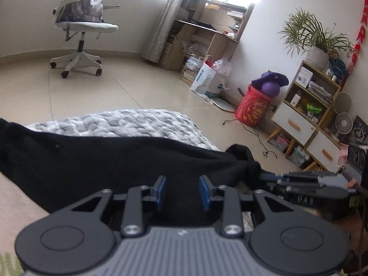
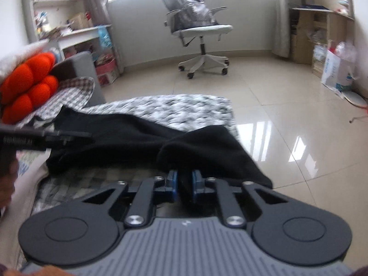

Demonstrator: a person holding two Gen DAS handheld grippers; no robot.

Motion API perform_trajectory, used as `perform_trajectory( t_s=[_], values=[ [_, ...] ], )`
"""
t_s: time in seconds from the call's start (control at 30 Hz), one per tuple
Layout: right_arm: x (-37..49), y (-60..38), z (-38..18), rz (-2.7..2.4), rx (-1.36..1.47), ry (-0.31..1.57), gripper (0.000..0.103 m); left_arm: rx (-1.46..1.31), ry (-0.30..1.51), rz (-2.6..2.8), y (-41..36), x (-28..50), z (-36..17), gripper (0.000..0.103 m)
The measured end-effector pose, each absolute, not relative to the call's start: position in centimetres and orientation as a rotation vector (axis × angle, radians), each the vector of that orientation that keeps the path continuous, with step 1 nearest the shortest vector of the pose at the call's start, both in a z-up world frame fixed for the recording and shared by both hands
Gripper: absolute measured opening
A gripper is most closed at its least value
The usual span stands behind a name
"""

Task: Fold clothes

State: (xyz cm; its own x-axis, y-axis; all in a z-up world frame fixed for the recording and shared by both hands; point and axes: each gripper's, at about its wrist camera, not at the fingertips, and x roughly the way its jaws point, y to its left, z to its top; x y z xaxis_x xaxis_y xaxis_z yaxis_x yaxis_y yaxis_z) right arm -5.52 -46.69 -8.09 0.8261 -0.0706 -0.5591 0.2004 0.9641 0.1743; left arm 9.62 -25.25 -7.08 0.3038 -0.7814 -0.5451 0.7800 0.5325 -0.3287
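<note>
A black garment [image 1: 103, 161] lies spread over a grey and white quilted blanket [image 1: 128, 124] on the bed. My left gripper [image 1: 183, 192] hovers just above the cloth near its front edge, open, its blue pads [image 1: 161, 191] well apart and nothing pinched between them. At the right, my right gripper [image 1: 264, 176] holds the garment's bunched corner. In the right wrist view my right gripper [image 2: 184, 182] is shut on a fold of the black garment [image 2: 128, 138]. There the left gripper [image 2: 76, 135] reaches in from the left edge to the cloth.
An office chair [image 2: 197, 23] with a bag on it stands on the tiled floor beyond the bed. A red bucket [image 1: 253, 105], a paper bag [image 1: 207, 78] and a low cabinet [image 1: 306, 119] line the right wall. An orange cushion [image 2: 27, 82] sits at the bed's left.
</note>
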Motion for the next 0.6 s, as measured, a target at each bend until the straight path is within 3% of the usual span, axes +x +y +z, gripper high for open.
perform_trajectory(
  t_s=[0.6],
  values=[
    [-5.2, -56.9, -8.4, -0.506, 0.205, 0.59, 0.01, -0.008, 0.693, -1.078, -24.2, 7.9, -6.1, 0.033]
  ],
)
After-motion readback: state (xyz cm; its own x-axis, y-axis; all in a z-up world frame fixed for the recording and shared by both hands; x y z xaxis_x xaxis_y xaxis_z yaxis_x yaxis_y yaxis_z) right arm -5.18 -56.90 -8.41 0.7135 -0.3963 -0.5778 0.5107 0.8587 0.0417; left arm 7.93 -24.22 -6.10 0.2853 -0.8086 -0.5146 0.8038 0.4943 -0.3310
